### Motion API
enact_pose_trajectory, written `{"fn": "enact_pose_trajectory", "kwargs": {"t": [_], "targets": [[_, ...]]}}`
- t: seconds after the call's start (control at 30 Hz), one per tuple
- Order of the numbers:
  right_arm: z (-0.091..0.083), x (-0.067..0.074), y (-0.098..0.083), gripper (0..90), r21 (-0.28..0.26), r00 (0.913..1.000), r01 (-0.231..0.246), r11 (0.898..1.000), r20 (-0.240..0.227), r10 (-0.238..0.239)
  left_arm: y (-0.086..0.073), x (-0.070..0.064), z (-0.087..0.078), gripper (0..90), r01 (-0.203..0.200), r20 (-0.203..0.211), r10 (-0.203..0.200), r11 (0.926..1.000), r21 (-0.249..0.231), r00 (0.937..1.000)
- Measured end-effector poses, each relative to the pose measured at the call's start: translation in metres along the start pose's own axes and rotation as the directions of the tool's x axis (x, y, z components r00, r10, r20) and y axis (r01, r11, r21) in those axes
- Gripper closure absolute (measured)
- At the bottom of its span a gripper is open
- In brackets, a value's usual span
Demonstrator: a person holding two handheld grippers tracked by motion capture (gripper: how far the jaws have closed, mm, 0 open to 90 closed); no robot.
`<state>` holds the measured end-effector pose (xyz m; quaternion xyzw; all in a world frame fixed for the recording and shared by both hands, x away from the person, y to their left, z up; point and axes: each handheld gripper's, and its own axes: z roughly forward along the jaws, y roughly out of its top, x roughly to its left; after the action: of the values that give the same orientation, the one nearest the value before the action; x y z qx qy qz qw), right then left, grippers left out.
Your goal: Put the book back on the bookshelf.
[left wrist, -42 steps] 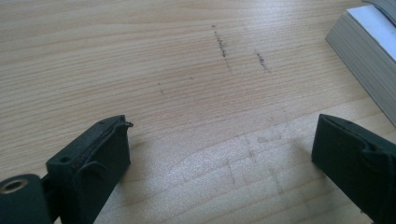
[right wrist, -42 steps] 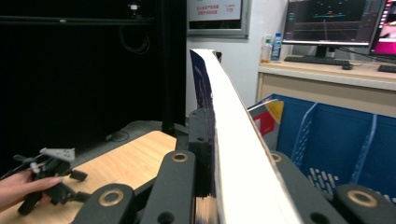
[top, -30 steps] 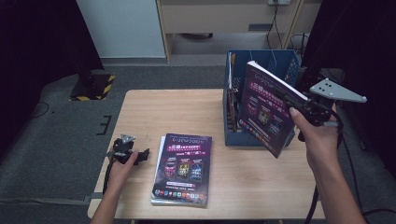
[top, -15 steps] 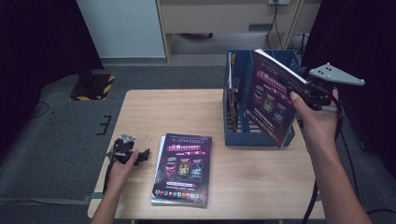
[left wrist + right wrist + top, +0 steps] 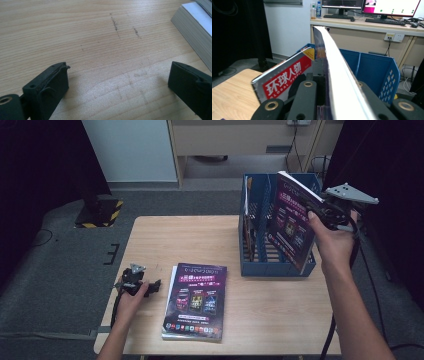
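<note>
My right gripper point(image 5: 320, 212) is shut on a thick purple-covered book point(image 5: 292, 220) and holds it upright over the right side of the blue file rack point(image 5: 272, 267). In the right gripper view the book's white page edge point(image 5: 339, 75) runs up between my jaws. A red-titled magazine point(image 5: 284, 80) stands in the rack's left slot point(image 5: 246, 237). A stack of matching purple books point(image 5: 197, 300) lies flat on the wooden table point(image 5: 190, 240). My left gripper point(image 5: 150, 287) rests on the table just left of the stack, open point(image 5: 117, 82) with bare wood between its jaws.
The stack's page edge point(image 5: 195, 37) lies close to the left gripper's far jaw. The rack's blue mesh wall point(image 5: 374, 67) rises behind the held book. Beyond the table are a desk with monitors point(image 5: 387, 7) and a yellow-black floor marker point(image 5: 102, 212).
My right hand has carried the book away from me, farther over the rack, and stood it more upright. The left hand has kept still.
</note>
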<state>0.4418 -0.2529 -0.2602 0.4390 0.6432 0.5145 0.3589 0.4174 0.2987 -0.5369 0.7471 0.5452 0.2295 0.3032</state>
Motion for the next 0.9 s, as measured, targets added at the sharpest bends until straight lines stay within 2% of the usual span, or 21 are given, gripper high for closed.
{"fn": "enact_pose_trajectory", "kwargs": {"t": [0.27,0.47,0.9], "targets": [[0.021,-0.01,-0.004,82.6,0.022,0.9992,-0.021,1.0,0.036,0.02,0.0,-0.001,0.001,1.4,0.001,0.0,-0.001,1.0,0.002,1.0],[0.036,-0.011,-0.006,82.6,0.029,0.9982,-0.022,0.999,0.057,0.02,0.001,-0.001,0.001,1.0,0.004,-0.001,-0.004,1.0,0.001,1.0],[0.062,-0.012,-0.008,82.6,0.039,0.9954,-0.056,0.998,0.08,0.053,0.0,-0.003,0.001,1.0,0.0,0.005,0.0,1.0,-0.002,1.0]]}}
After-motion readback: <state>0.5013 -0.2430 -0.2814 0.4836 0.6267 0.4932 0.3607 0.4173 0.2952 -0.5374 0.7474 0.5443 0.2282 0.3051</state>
